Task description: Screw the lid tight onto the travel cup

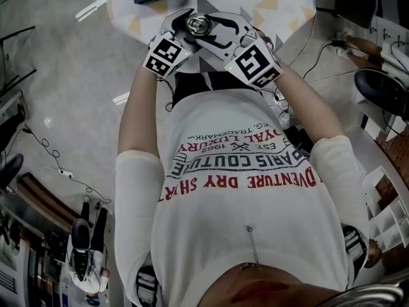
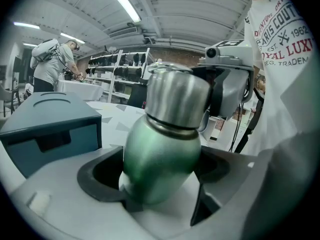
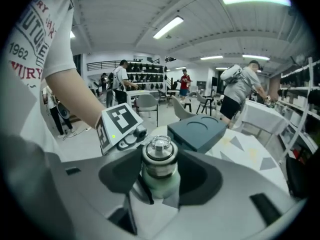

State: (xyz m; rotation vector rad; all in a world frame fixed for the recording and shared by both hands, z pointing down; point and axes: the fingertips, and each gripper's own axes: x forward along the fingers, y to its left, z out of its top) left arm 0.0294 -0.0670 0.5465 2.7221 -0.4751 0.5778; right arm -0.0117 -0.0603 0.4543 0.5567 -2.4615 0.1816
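Over the near edge of the patterned table (image 1: 287, 5), we hold the travel cup (image 2: 160, 154) off the surface between two claws, close to our chest. At left, the left gripper (image 2: 160, 184) pinches the green body low down, its jaws pressed against both sides; we judge this anchors the cup so it cannot spin. At centre, the steel lid (image 2: 177, 96) sits on the neck, apparently seated. At right, the right gripper (image 3: 159, 176) closes on that lid, pads touching its sides, placed to twist it tight. Beyond the cup, a blue-grey box (image 3: 197, 129) rests on the table.
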